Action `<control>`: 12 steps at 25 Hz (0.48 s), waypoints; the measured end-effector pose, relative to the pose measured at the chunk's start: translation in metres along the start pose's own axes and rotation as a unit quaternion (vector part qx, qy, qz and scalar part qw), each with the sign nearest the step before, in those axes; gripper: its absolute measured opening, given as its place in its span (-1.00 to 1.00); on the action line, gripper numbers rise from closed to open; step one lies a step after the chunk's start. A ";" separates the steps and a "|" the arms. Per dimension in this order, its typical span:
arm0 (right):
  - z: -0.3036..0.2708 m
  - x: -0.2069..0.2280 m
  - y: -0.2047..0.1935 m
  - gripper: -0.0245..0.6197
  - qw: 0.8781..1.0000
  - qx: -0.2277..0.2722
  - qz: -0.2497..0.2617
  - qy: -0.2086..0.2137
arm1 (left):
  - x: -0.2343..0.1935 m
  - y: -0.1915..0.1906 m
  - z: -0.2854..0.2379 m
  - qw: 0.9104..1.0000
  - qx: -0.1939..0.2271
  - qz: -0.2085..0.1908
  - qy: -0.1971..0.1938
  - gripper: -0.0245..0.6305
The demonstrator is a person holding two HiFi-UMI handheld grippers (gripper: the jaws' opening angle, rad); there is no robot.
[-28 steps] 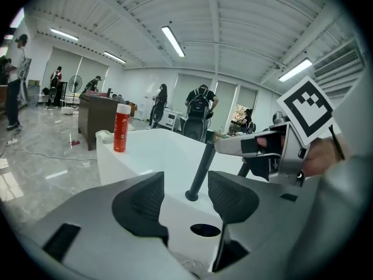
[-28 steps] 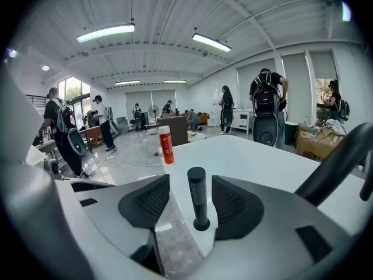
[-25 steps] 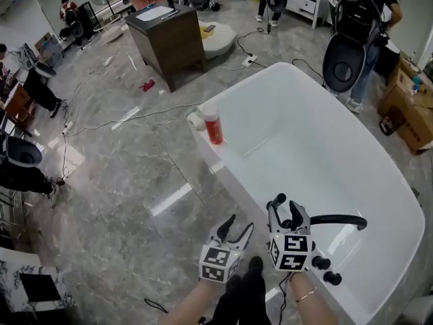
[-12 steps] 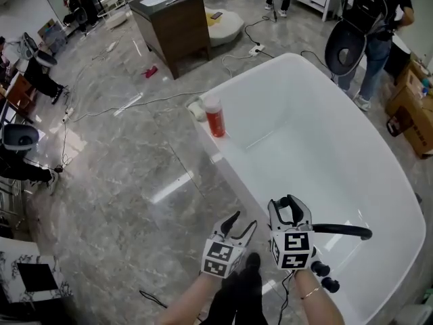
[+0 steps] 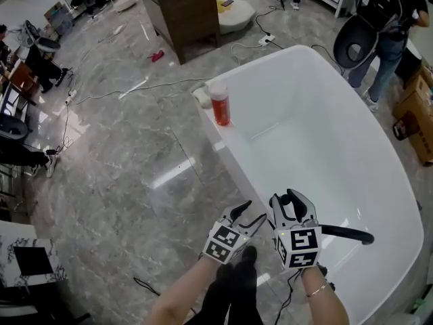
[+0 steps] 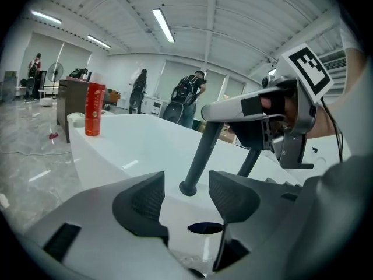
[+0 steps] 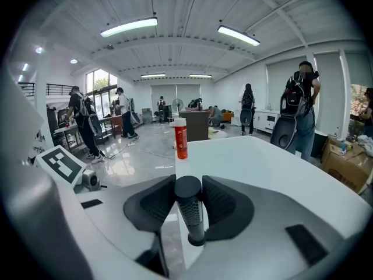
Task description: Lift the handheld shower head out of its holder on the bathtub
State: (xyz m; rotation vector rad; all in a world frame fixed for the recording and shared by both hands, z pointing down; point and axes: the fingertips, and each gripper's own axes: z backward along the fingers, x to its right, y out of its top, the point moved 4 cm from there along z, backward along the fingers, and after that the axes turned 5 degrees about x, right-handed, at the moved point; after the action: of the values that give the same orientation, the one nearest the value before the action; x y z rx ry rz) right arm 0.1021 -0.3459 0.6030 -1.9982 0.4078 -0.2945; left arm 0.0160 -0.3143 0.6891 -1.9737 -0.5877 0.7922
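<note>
jaws of the right gripper (image 7: 188, 185) are closing on the handheld shower head (image 7: 191, 220) in the right gripper view. their ribbed pads sit against both sides of its dark, knurled handle, so it is grasping the handle. the handle stands upright with its foot in the holder (image 7: 196, 240) on the near rim of the bathtub (image 7: 274, 156). it looks like a stiff, fairly light stick, and the knurled band is the sensible place to hold. a hose underneath would likely drag on the lift, though none shows. far along the rim stands a capped red bottle (image 7: 181, 136); what is in it i cannot tell.

in the left gripper view the left gripper (image 6: 186, 182) is released, jaws apart with nothing between them. it aims at the foot of the handle, which slants up into the right gripper.

in the head view both grippers sit at the near end of the tub, left just beside right. a black spout (image 5: 345, 233) reaches right over the basin. the tub shows no water. a white roll (image 5: 201, 97) lies beside the bottle on the far rim.
</note>
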 end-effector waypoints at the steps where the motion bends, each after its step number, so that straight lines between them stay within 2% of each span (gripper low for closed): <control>1: -0.001 0.000 0.001 -0.48 1.000 -0.001 0.002 0.002 | 0.000 -0.001 -0.003 1.000 -0.003 -0.006 -0.010 -0.14; 6: -0.001 0.000 0.001 -0.48 1.000 -0.006 0.010 0.004 | 0.000 0.001 -0.023 0.997 -0.009 -0.042 -0.070 -0.13; 9: -0.001 0.000 -0.001 -0.48 1.000 -0.006 0.010 0.004 | 0.001 0.003 -0.037 0.991 -0.017 -0.072 -0.114 -0.11; 12: -0.002 -0.002 -0.003 -0.48 1.000 -0.005 0.014 0.007 | 0.003 0.005 -0.047 0.985 -0.023 -0.097 -0.138 -0.14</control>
State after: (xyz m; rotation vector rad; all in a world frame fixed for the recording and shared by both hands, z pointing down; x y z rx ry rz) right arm 0.1001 -0.3457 0.6064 -1.9989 0.4456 -0.2889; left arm 0.0521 -0.3415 0.7022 -1.8263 -0.9535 0.9432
